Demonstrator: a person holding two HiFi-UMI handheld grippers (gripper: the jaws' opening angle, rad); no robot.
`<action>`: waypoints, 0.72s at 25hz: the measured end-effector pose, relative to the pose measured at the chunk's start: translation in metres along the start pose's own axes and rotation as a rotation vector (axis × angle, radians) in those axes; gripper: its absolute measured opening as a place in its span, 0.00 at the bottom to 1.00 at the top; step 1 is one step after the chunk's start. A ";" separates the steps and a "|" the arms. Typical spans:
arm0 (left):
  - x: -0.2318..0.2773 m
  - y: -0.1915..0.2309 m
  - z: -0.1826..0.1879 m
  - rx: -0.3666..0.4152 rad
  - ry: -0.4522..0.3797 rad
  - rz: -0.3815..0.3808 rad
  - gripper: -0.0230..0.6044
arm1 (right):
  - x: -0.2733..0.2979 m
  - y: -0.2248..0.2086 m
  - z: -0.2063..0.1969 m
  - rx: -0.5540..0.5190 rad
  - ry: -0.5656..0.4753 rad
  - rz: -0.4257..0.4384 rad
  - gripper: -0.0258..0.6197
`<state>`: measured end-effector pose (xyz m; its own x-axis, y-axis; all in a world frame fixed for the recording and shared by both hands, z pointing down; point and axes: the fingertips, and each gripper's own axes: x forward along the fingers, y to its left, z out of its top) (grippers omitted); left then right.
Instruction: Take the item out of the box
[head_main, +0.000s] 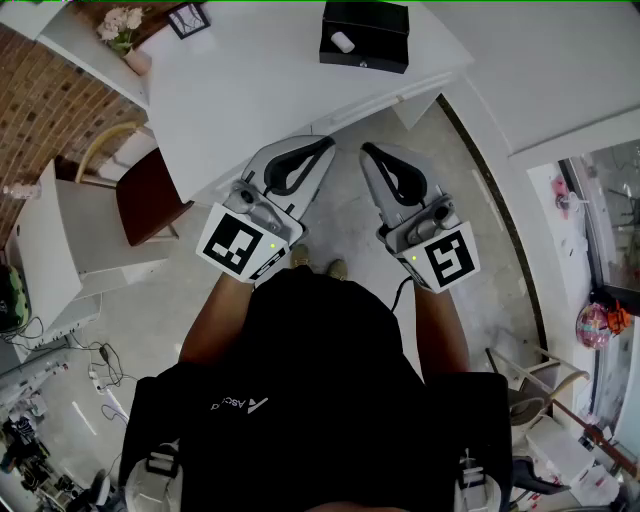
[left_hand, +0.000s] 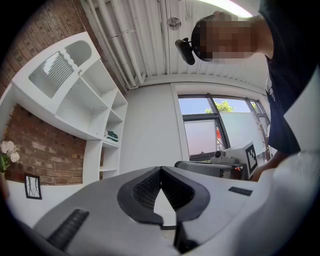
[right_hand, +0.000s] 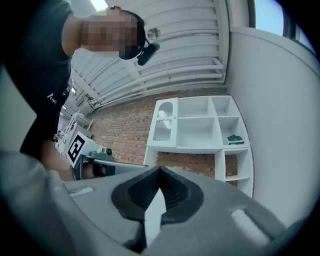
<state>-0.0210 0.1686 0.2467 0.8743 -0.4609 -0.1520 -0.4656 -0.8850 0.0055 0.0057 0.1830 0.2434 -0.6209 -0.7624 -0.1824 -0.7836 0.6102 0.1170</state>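
A black open box (head_main: 365, 36) sits at the far edge of the white table (head_main: 250, 90), with a small white item (head_main: 342, 41) lying inside it. Both grippers are held side by side in front of my chest, below the table's near edge and well short of the box. My left gripper (head_main: 327, 144) has its jaws shut with nothing between them, and so does my right gripper (head_main: 367, 151). In the left gripper view the shut jaws (left_hand: 161, 170) point up at the ceiling; the right gripper view shows its shut jaws (right_hand: 160, 170) the same way. Neither gripper view shows the box.
A vase of pale flowers (head_main: 122, 30) and a small picture frame (head_main: 188, 18) stand at the table's far left. A chair with a brown seat (head_main: 150, 198) is tucked at the table's left side. A white shelf unit (right_hand: 200, 125) hangs on a brick wall.
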 end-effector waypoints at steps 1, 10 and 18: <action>0.000 0.001 0.000 0.000 -0.001 0.000 0.03 | 0.001 -0.001 -0.001 -0.003 -0.002 0.000 0.04; 0.009 0.000 -0.001 0.005 0.003 0.005 0.03 | -0.005 -0.015 0.001 0.000 -0.051 -0.002 0.04; 0.029 -0.006 -0.004 0.020 0.010 0.030 0.03 | -0.020 -0.029 -0.002 0.052 -0.030 0.010 0.04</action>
<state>0.0077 0.1604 0.2466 0.8614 -0.4877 -0.1419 -0.4940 -0.8694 -0.0101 0.0407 0.1804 0.2457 -0.6275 -0.7496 -0.2105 -0.7744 0.6290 0.0682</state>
